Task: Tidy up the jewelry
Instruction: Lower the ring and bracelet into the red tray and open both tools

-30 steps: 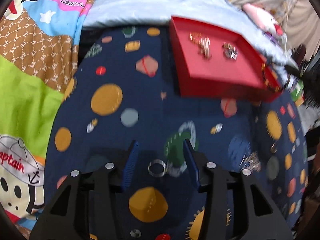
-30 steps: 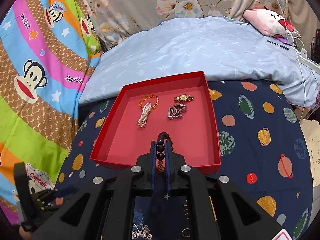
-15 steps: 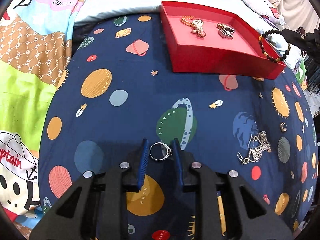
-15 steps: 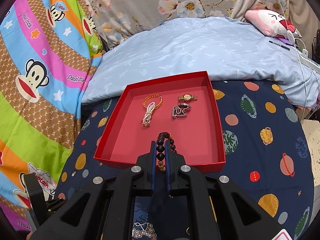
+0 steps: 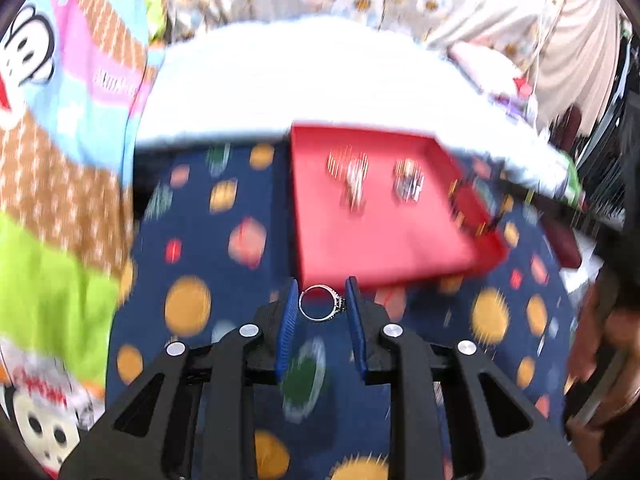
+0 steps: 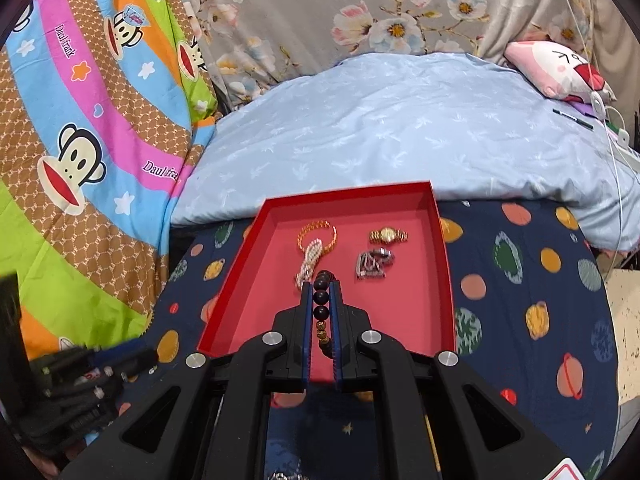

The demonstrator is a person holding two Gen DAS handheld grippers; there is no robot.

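Two grippers each hold jewelry. Left gripper [image 5: 322, 304] pinches a silver ring [image 5: 321, 303] between its blue fingers, with the red tray [image 5: 384, 236] just ahead. Right gripper [image 6: 321, 292] is clamped on a dark bead bracelet [image 6: 321, 300] over the tray's near half, short of the watch [image 6: 388, 235] and pearls [image 6: 309, 258].

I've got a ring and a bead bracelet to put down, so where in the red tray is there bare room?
In the red tray, the near half is bare from the left wall across to the right wall, and so is the left strip beside the pearl strand. The far middle is crowded: gold bangle, gold watch, silver piece.
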